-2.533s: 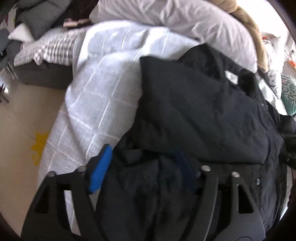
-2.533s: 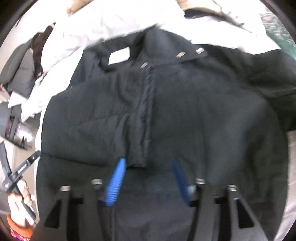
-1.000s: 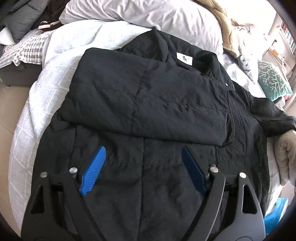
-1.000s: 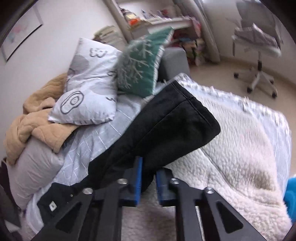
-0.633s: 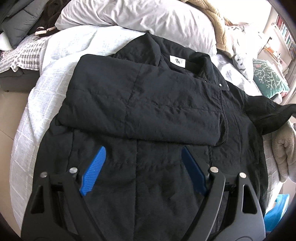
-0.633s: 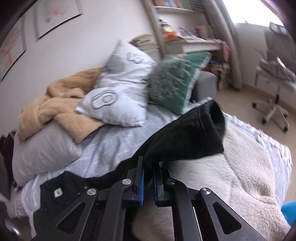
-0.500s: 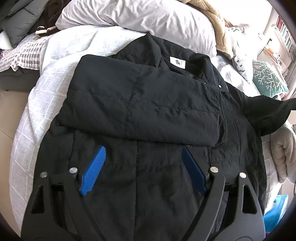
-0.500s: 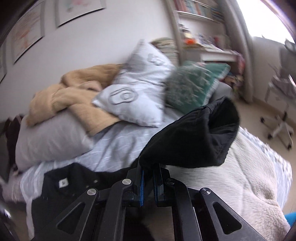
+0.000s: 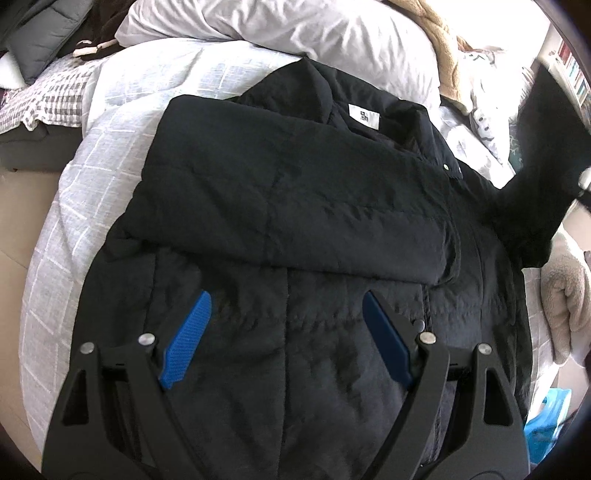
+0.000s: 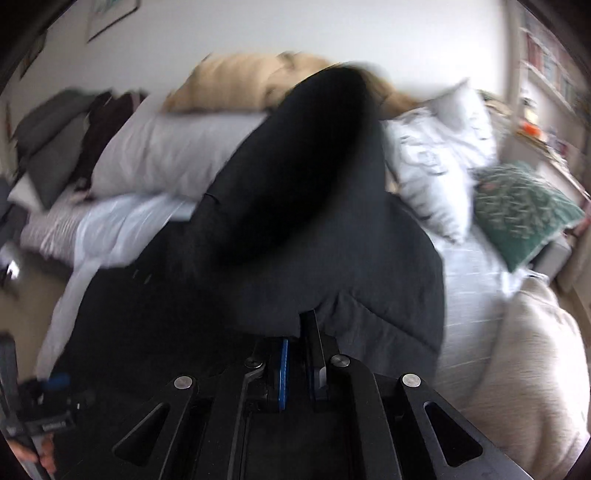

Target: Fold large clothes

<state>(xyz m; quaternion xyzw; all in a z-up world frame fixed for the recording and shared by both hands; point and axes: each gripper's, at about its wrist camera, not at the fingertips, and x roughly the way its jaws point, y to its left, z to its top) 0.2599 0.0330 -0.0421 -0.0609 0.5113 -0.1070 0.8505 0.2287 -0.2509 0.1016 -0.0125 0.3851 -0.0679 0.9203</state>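
Observation:
A black padded jacket (image 9: 295, 206) lies spread on the bed, one sleeve folded across its chest, a white label at the collar. My left gripper (image 9: 284, 314) hovers over the jacket's lower front, jaws wide open with nothing between them. In the right wrist view my right gripper (image 10: 295, 332) is shut on the jacket's other sleeve (image 10: 306, 177), which is lifted and swung over the jacket body. That raised sleeve (image 9: 535, 177) also shows at the right edge of the left wrist view. The right view is blurred.
The bed has a pale checked cover (image 9: 85, 177). A grey pillow (image 9: 295, 29), a tan blanket (image 10: 251, 85), a printed white cushion (image 10: 436, 155) and a green cushion (image 10: 517, 206) lie at its head. A cream fleece blanket (image 10: 524, 362) lies on the right. The left gripper's body (image 10: 40, 413) shows lower left.
My right gripper has carried the sleeve from the cream fleece up and leftward over the jacket, rolling as it went. The left gripper has stayed still and open.

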